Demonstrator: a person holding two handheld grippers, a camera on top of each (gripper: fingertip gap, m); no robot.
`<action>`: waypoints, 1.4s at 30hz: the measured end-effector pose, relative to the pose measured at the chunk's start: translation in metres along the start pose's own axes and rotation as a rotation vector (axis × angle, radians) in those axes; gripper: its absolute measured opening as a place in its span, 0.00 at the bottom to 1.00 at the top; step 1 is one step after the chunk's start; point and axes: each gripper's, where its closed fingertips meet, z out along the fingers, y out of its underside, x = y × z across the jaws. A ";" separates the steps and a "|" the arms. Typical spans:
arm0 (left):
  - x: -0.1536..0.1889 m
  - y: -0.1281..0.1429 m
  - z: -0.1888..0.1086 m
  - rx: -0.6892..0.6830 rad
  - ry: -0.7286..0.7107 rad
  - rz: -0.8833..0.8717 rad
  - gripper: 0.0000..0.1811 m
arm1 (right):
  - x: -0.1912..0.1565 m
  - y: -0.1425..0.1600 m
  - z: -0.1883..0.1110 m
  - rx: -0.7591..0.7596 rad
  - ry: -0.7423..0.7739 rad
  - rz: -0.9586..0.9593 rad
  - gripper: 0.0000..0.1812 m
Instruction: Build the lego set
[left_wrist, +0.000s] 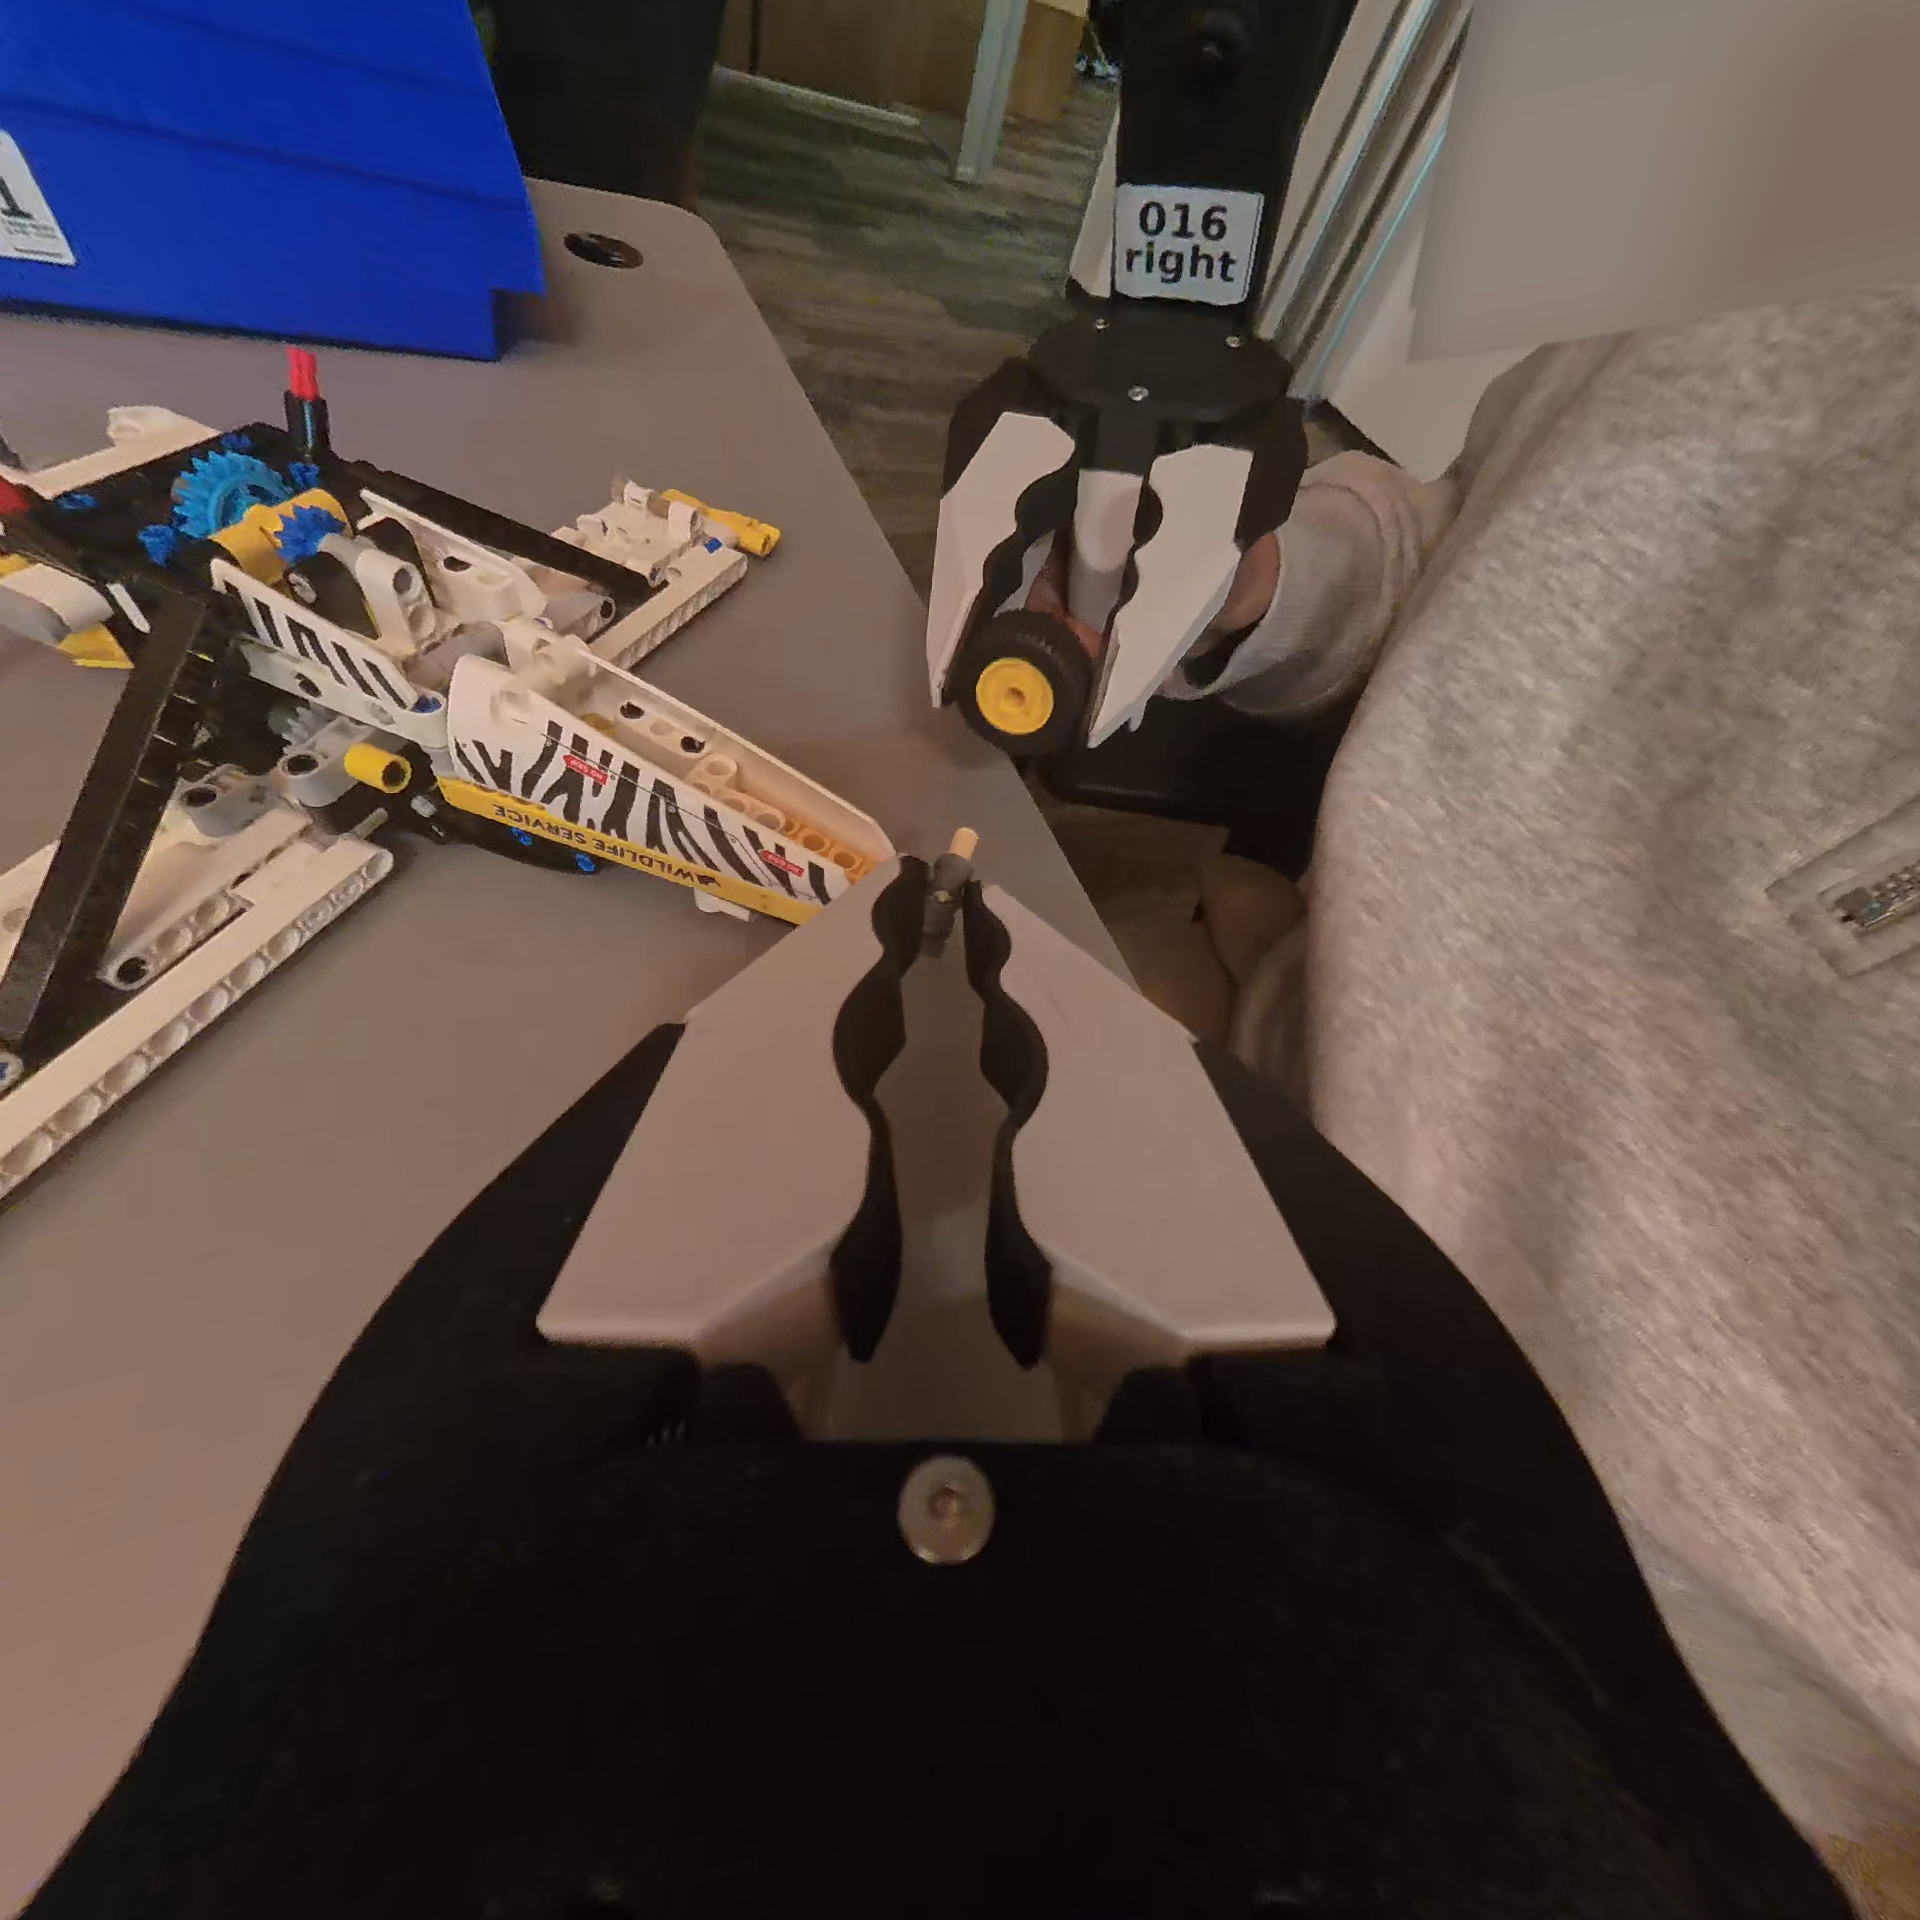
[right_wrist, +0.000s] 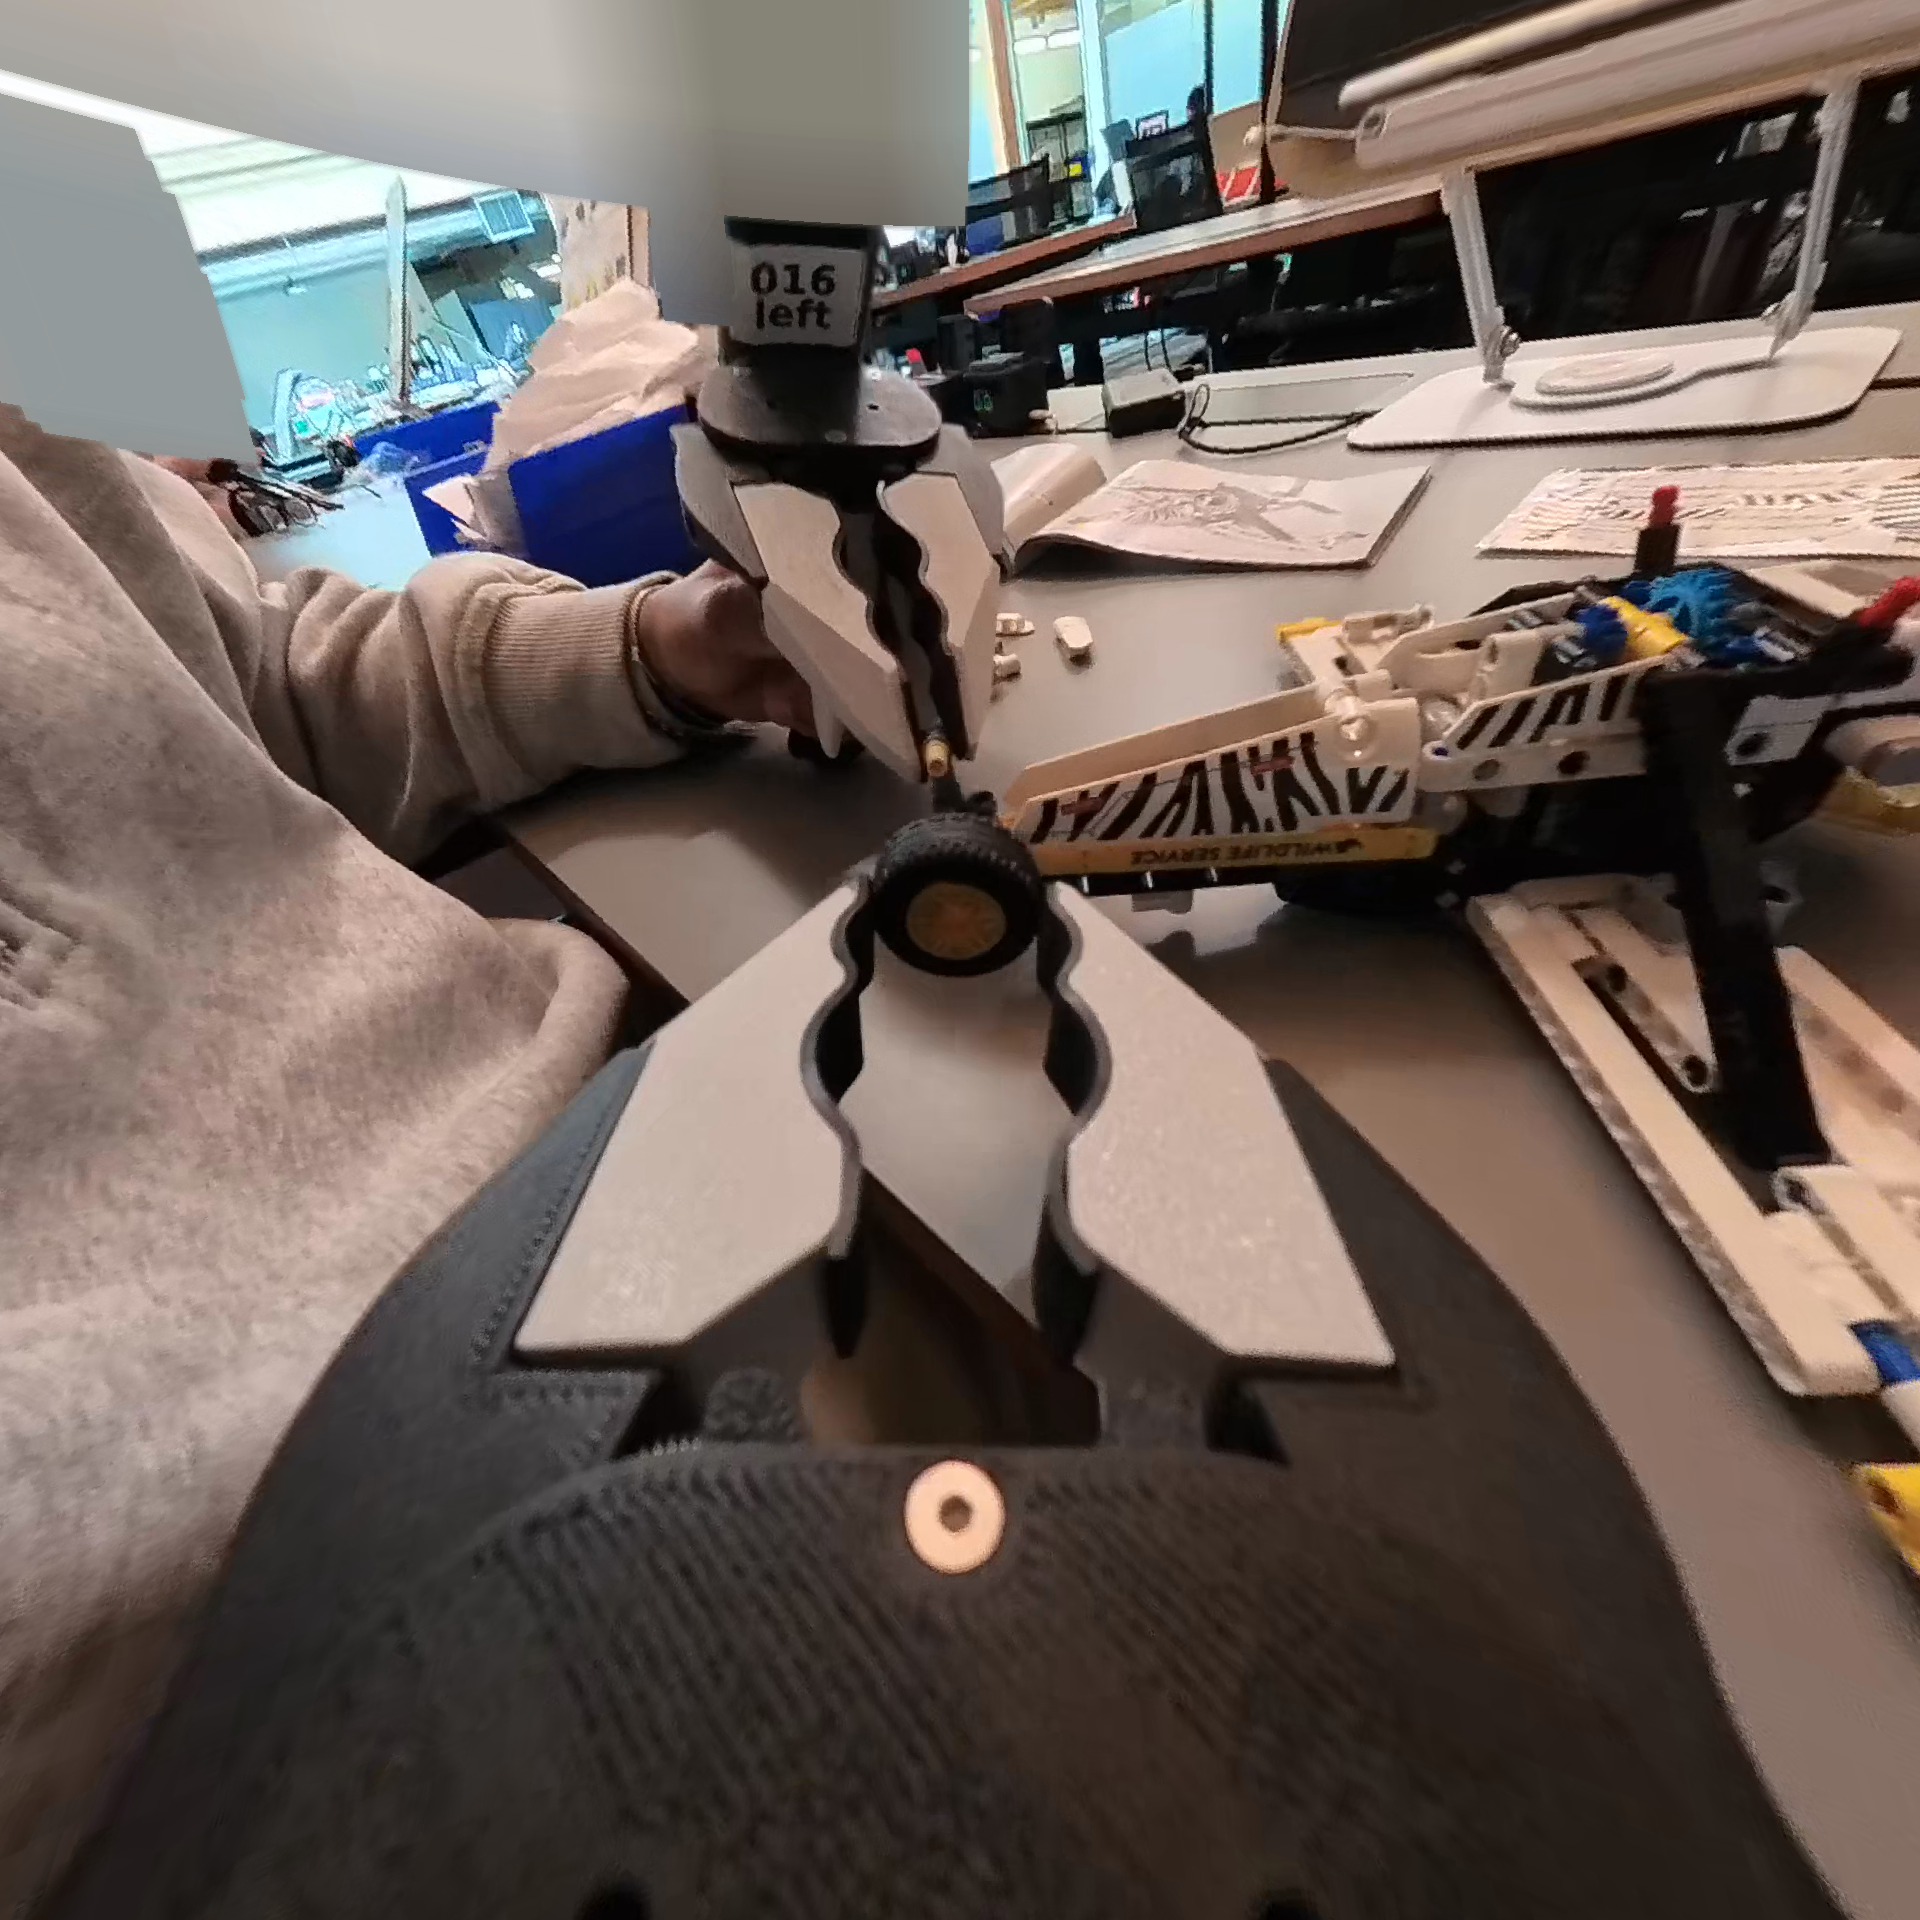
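Now line up: left gripper clamps a pin, right gripper clamps a wheel beside it; aim the pin squarely at the hub.

The left gripper reaches forward toward twelve o'clock in its own view, its wavy black-lined fingers drawn nearly together and pinching a small pin at the tips. The right gripper also points to twelve o'clock in its view, its jaws set wider and clamped on either side of a small wheel held at the tips. Seen from the left wrist, the right gripper hangs at one o'clock with tips pointing down toward six, gripped by a hand in a pale grey sleeve coming in from three o'clock.
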 end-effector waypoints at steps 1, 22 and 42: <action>0.000 0.000 0.000 0.000 -0.010 0.013 0.05 | -0.001 -0.003 -0.001 0.012 0.000 -0.006 0.16; -0.010 -0.007 -0.210 0.489 -0.763 0.080 0.29 | -0.062 0.039 0.147 -0.559 0.063 -0.345 0.17; 0.043 -0.032 -0.112 0.650 -0.742 -0.103 0.27 | 0.014 -0.069 0.017 0.148 0.407 -0.319 0.20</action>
